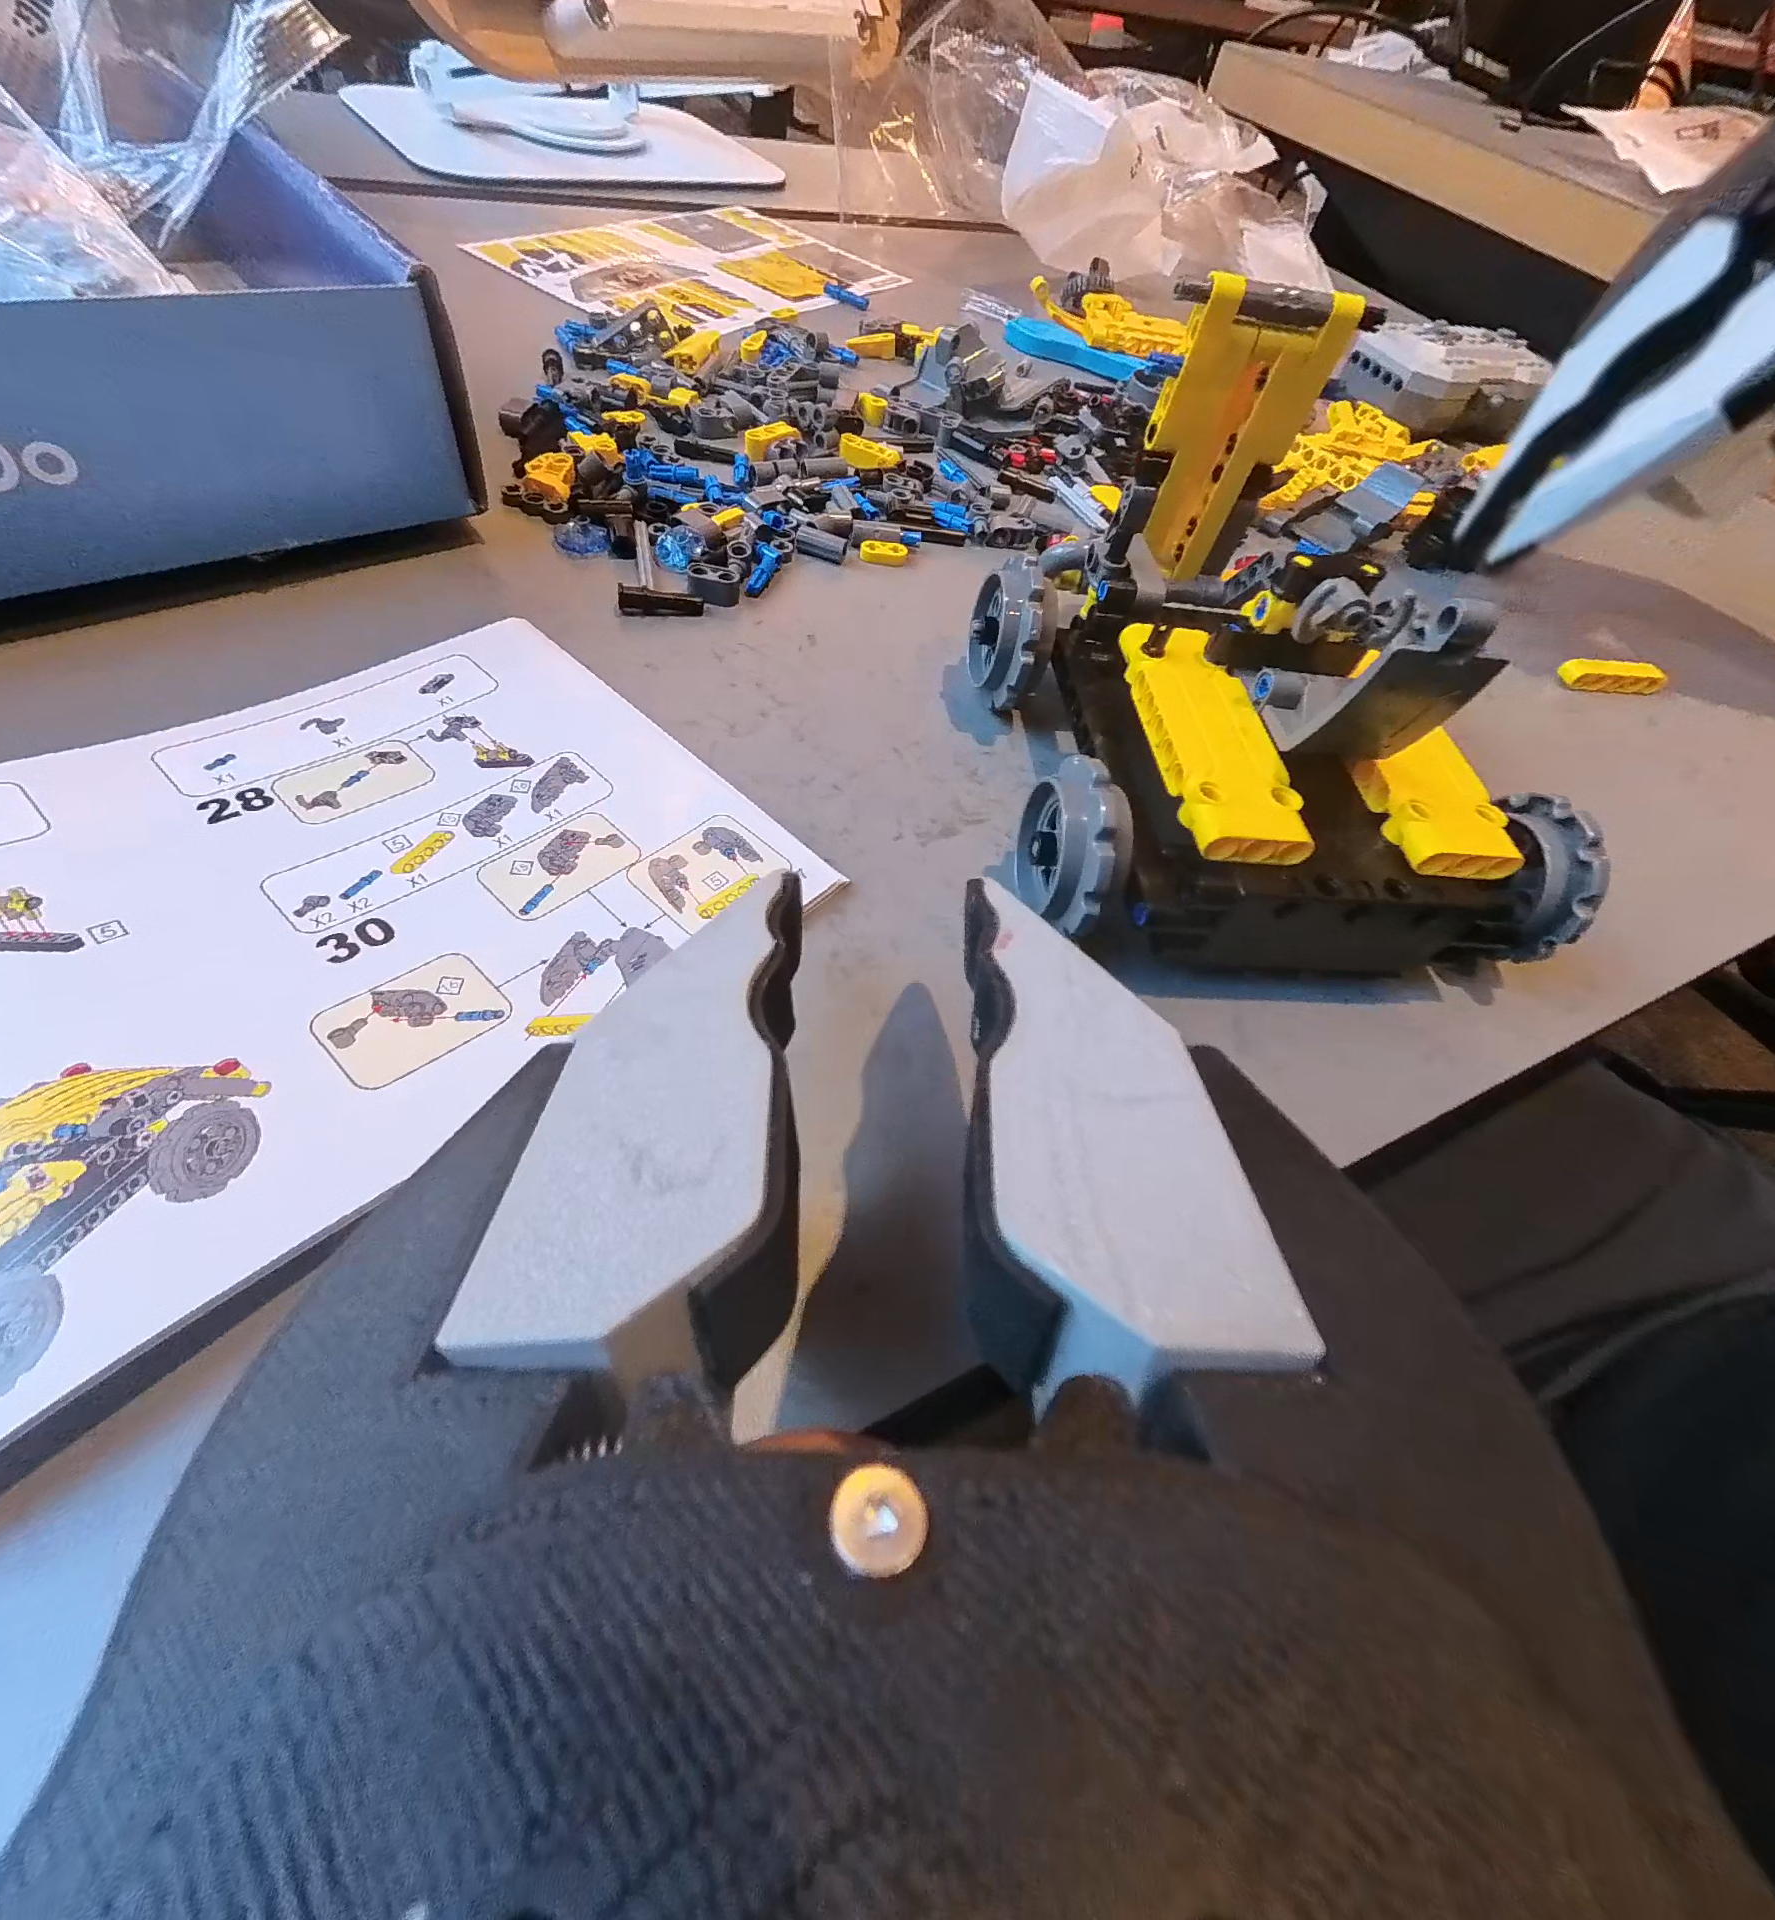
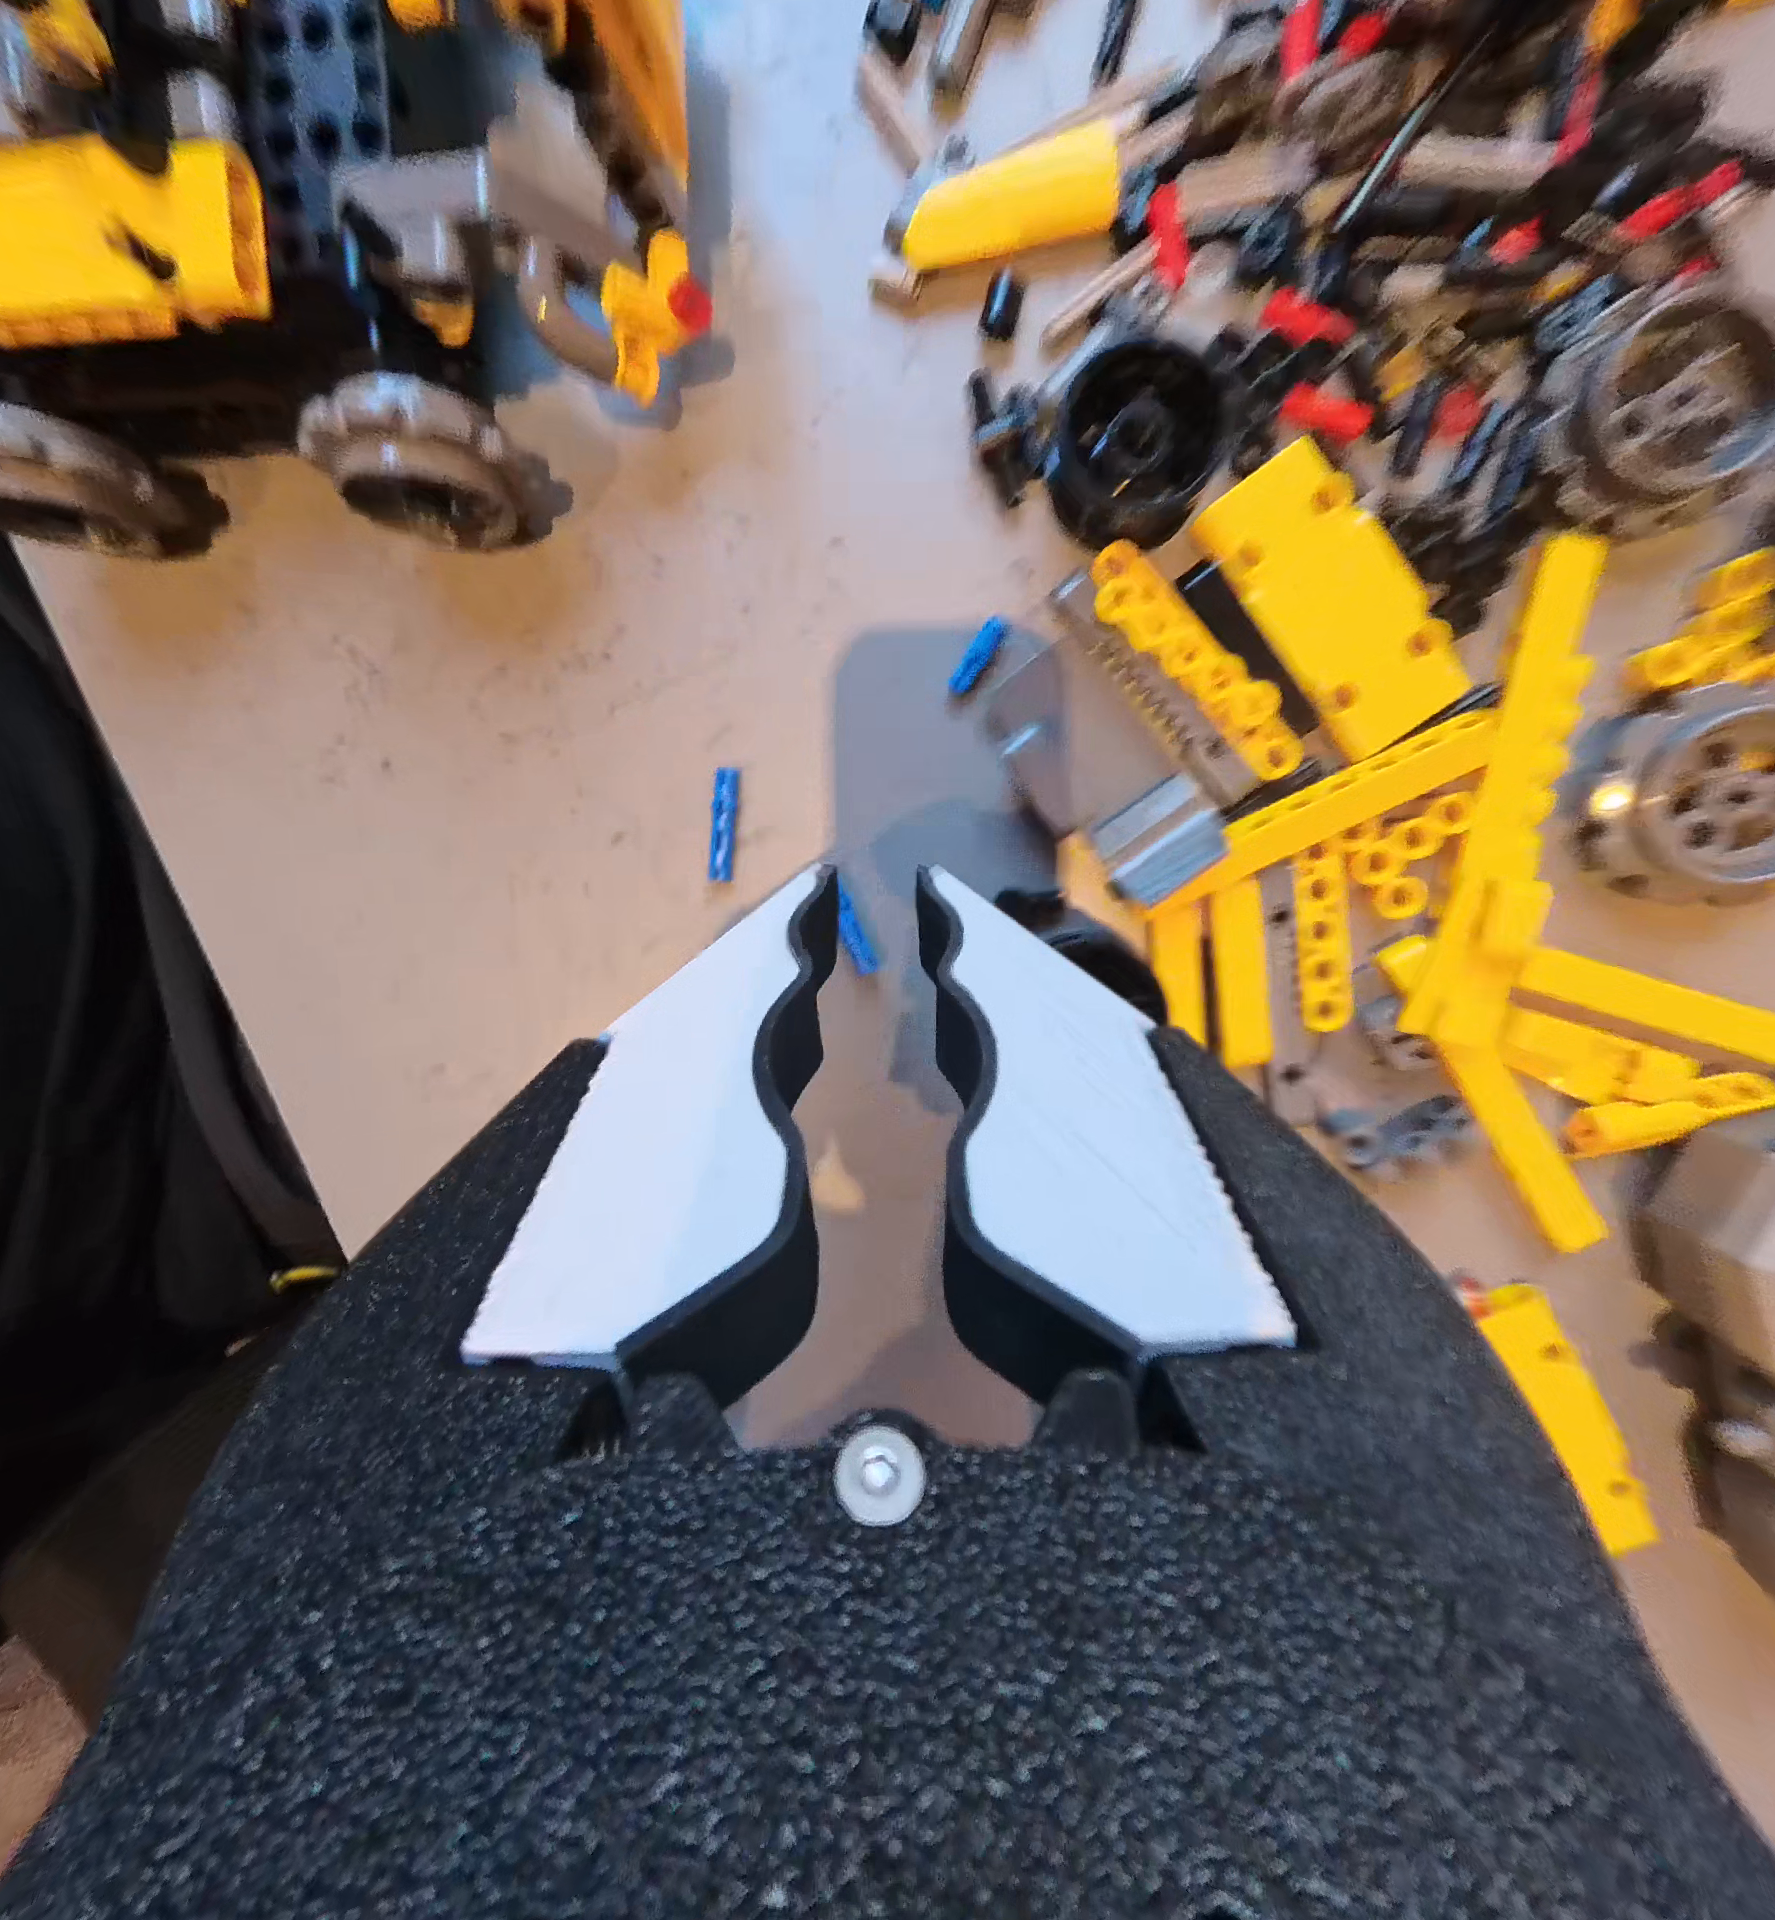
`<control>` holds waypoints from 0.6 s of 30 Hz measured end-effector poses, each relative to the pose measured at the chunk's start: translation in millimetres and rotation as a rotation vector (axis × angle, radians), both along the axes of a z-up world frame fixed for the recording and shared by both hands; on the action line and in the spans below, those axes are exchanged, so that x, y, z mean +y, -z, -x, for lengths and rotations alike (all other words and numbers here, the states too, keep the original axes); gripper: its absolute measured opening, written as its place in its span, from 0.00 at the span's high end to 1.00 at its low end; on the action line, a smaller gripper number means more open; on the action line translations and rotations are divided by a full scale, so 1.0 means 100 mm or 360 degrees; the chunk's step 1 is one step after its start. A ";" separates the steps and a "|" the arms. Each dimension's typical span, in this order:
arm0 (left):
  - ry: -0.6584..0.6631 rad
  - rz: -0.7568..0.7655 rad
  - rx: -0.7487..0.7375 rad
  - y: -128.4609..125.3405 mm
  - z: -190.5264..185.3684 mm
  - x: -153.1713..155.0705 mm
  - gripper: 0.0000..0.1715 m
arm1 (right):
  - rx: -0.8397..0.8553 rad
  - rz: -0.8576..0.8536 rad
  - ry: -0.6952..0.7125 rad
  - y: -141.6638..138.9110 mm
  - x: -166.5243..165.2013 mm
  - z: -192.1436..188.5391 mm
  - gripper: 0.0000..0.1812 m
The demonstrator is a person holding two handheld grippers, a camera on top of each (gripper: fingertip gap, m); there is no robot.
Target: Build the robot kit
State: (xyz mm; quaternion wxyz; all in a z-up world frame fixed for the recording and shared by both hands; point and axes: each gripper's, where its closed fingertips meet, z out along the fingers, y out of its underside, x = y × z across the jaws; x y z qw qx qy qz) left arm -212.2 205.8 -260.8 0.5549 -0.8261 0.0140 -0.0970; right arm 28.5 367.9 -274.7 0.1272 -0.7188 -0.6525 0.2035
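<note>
My left gripper point(image 1: 881, 909) is open and empty, low over the grey table's near edge, beside an open instruction booklet point(image 1: 270, 935). A part-built yellow, black and grey brick vehicle point(image 1: 1267, 769) on grey wheels stands ahead to the right. My right gripper point(image 1: 1480, 545) reaches down behind the vehicle. In the right wrist view my right gripper point(image 2: 875, 894) is slightly open just above the table. A small blue pin point(image 2: 859, 943) lies between its fingertips, close to the left pad, not clamped. Two more blue pins point(image 2: 724, 826) point(image 2: 976, 655) lie nearby. The vehicle point(image 2: 187, 260) is at the upper left.
A large pile of loose small parts point(image 1: 810, 447) lies mid-table, with yellow beams point(image 2: 1382, 883) and grey wheels point(image 2: 1735, 800) by my right gripper. A dark grey box point(image 1: 187, 416) with plastic bags stands at the left. One yellow beam point(image 1: 1610, 677) lies alone. The table edge runs lower right. Spacing between my two grippers at the tips: around 30 cm.
</note>
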 end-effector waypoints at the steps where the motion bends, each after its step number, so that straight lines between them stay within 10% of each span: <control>1: 0.0005 0.0000 0.0004 0.00 0.00 0.00 0.84 | 0.0039 -0.0017 0.0020 -0.09 0.08 0.05 0.92; 10: 0.0029 -0.0010 -0.0034 -0.01 0.00 0.00 0.85 | 0.0299 -0.0100 0.0269 -0.64 1.20 1.14 0.92; 18: 0.0040 -0.0019 -0.0078 -0.02 0.02 0.00 0.88 | 0.0055 -0.0241 0.0511 -0.09 2.31 1.96 0.92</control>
